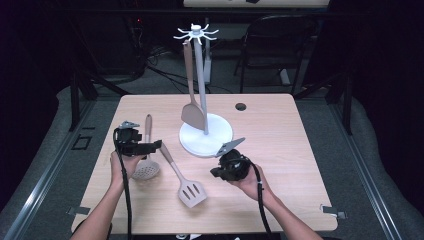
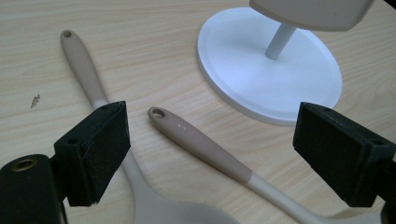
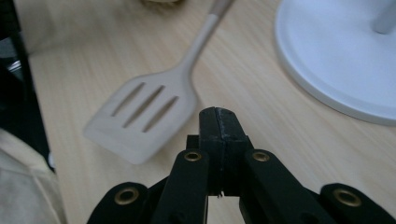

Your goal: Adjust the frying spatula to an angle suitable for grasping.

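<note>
Two grippers near white stand base point(image 1: 206, 136): left gripper point(image 2: 210, 154) jaws spread wide over slotted spatula point(image 1: 185, 181) handle, right gripper point(image 3: 218, 122) clenched on nothing beside it.

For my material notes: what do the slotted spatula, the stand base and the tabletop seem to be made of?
Slotted spatula: probably silicone or soft plastic, matte beige with a tan grip; no shine or grain.
Stand base: smooth white disc, looks like painted metal or plastic; an even satin surface, so I cannot say which.
Tabletop: pale wood or wood-look laminate; light grain lines run across it.
</note>
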Action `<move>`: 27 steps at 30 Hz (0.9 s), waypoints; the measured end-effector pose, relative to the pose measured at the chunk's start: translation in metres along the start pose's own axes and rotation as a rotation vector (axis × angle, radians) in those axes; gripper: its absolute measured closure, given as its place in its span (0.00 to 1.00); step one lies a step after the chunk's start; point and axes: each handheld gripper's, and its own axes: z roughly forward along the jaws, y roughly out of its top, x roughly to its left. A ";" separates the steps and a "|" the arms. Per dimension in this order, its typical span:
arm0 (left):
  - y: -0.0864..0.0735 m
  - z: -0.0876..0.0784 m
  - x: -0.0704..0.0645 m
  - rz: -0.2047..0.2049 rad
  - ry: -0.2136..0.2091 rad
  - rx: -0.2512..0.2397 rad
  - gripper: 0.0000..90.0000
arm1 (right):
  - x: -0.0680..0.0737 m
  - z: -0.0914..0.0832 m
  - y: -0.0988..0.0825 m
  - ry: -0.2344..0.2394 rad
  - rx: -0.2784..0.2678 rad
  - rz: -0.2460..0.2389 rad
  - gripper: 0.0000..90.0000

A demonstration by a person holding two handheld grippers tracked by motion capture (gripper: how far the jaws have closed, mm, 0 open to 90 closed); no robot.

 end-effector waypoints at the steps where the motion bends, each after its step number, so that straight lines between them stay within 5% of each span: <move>1: -0.001 0.000 -0.001 -0.001 0.002 0.002 0.12 | 0.006 0.003 0.002 0.019 0.003 -0.012 1.00; 6: -0.006 0.000 -0.005 -0.005 -0.003 0.021 0.11 | 0.032 0.021 0.009 0.072 0.018 -0.065 1.00; 13: -0.008 0.000 -0.007 -0.010 -0.001 0.023 0.13 | 0.050 0.044 0.011 0.105 0.081 -0.098 1.00; 27: -0.016 0.013 -0.023 -0.012 -0.001 0.101 0.17 | 0.054 0.070 0.004 0.110 0.173 -0.083 1.00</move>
